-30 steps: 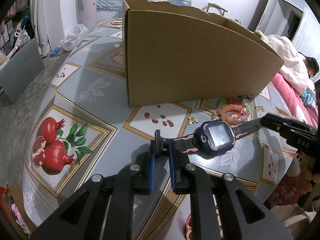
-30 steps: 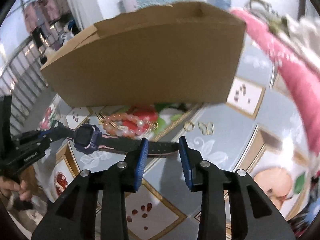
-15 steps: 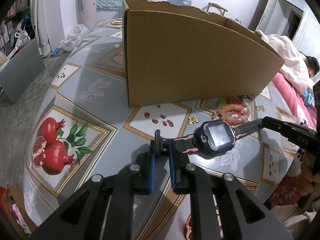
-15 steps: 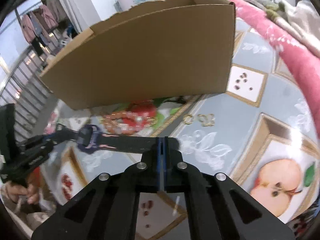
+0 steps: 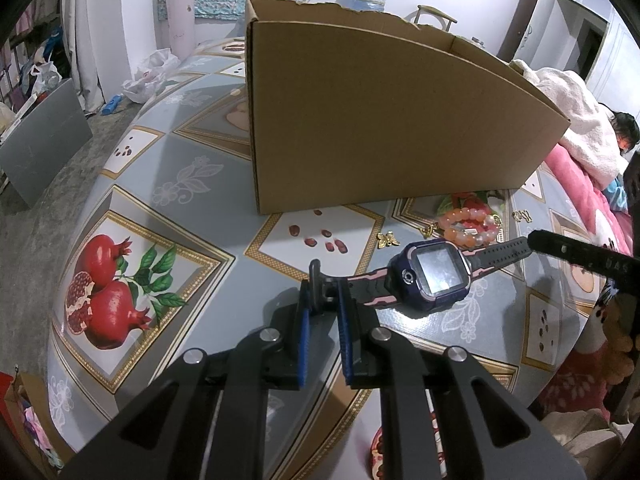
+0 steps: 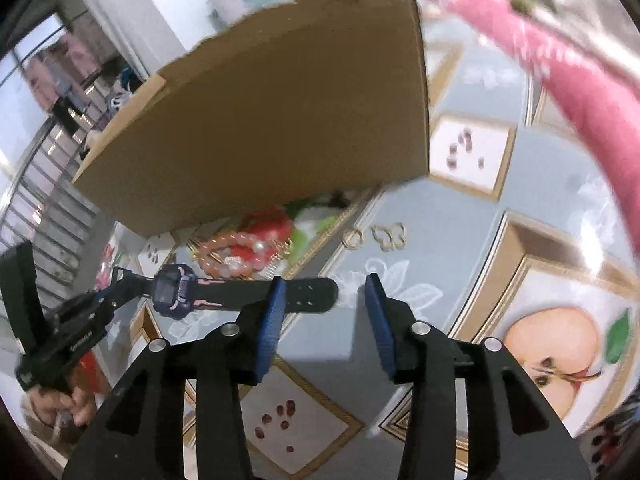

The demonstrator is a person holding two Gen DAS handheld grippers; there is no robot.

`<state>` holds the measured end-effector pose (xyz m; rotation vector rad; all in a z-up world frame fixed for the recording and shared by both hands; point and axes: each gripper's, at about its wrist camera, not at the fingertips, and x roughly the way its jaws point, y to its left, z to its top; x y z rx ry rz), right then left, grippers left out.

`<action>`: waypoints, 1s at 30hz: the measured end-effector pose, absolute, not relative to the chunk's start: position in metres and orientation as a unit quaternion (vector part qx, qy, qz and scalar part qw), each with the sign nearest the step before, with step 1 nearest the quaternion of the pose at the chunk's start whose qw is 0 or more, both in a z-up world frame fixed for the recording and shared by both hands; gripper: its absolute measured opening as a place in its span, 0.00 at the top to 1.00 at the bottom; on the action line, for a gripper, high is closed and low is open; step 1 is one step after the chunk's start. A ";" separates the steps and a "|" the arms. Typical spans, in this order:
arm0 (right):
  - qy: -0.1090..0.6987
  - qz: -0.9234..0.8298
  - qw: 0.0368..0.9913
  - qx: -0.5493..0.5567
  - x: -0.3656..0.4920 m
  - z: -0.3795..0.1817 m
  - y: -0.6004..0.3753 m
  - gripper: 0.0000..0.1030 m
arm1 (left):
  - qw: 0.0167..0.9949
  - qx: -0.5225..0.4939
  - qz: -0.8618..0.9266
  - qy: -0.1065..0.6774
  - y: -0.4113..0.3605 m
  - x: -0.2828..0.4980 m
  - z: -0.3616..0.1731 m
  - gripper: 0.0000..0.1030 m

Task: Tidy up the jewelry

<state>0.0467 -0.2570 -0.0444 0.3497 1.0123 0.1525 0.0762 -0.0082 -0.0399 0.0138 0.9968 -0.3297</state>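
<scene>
A purple and pink smartwatch [image 5: 436,274] hangs just above the table, its strap stretched sideways. My left gripper [image 5: 323,300] is shut on the buckle end of the strap. In the right wrist view the watch [image 6: 176,288] shows at the left, and the free holed strap end [image 6: 316,294] lies between the fingers of my right gripper [image 6: 325,296]. Those jaws are opening and the blue pads do not press on the strap. A pink bead bracelet [image 5: 468,226] lies on the table behind the watch, in front of the cardboard box [image 5: 380,120].
Small gold pieces [image 6: 376,236] lie right of the bracelet, and a gold butterfly charm [image 5: 388,239] lies left of it. The table has a grey fruit-print cloth [image 5: 132,280]. A pink blanket [image 6: 580,80] lies at the right, where a person lies under a cover.
My right gripper, open a second ago, shut on the free strap end and has now come apart again and shifted a little. My left gripper and the watch have stayed put.
</scene>
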 end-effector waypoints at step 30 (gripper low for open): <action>0.499 0.228 0.766 0.334 0.060 -0.062 -0.244 0.50 | 0.866 0.005 -0.158 0.475 -0.008 0.077 -0.040 0.88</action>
